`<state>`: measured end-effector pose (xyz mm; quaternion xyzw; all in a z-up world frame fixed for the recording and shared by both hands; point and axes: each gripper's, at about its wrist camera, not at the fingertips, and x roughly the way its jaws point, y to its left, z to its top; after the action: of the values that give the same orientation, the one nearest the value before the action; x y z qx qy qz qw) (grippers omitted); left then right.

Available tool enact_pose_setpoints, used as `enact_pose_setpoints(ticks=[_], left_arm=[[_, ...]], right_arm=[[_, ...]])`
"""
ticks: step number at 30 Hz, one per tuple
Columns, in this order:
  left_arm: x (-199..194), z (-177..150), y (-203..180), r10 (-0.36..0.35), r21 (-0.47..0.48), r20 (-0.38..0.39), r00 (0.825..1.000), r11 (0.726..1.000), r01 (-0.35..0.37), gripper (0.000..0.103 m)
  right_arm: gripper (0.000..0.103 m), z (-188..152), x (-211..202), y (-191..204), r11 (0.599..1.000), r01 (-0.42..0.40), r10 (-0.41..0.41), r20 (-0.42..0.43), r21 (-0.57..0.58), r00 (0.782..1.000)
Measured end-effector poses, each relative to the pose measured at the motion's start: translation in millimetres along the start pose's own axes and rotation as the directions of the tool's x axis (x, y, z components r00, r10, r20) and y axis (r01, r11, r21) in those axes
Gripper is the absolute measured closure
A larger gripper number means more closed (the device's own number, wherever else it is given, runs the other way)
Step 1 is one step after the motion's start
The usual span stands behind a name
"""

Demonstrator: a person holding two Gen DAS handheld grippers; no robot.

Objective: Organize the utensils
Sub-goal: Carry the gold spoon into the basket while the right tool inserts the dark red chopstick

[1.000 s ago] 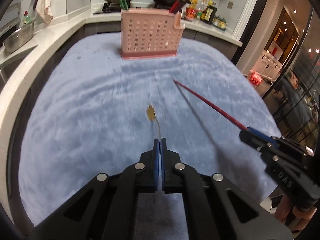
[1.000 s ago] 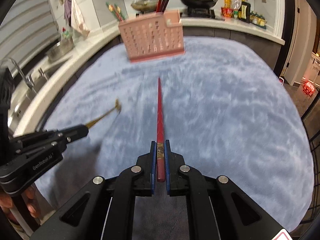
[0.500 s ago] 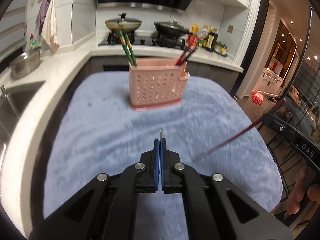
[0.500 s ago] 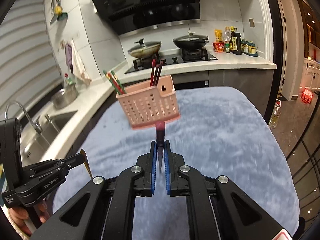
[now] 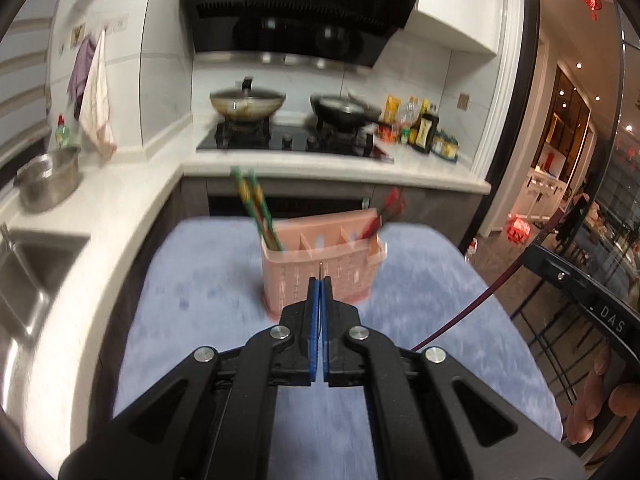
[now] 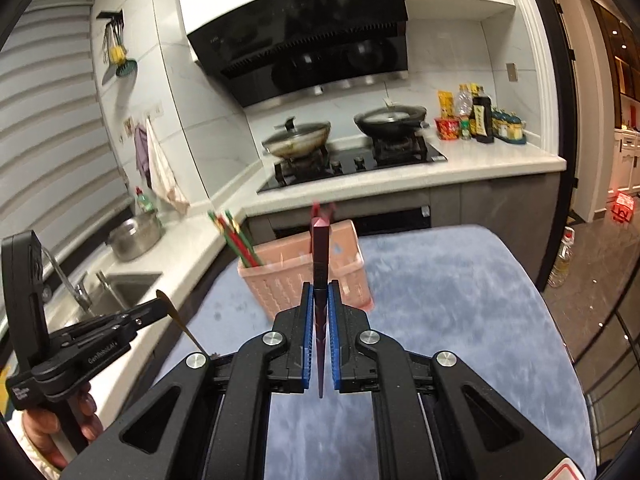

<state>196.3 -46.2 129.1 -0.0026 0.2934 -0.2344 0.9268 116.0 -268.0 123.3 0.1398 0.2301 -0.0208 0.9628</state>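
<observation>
Both closed grippers now raised above mat: left gripper on spoon, right gripper on chopstick.

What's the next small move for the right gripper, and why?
Probably carry the red chopstick forward over the basket's right end and lower it there. The right gripper is shut on it, raised above the table, and other red chopsticks already stand at that end.

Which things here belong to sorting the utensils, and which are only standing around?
Job in hand:
- pink caddy with green chopsticks
- red chopstick in right gripper
- gold spoon in left gripper

Standing around:
- two woks
- sauce bottles
- steel bowl
- sink
</observation>
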Motion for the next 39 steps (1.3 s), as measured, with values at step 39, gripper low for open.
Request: enact_pose_setpoints(ticks=[39], left_arm=[[120, 74, 28, -0.023, -0.164, -0.013, 1.0, 0.986, 0.021, 0.102]], right_arm=[[0.096, 79, 170, 4, 0.999, 0.015, -0.013, -0.065, 0.04, 0.998]])
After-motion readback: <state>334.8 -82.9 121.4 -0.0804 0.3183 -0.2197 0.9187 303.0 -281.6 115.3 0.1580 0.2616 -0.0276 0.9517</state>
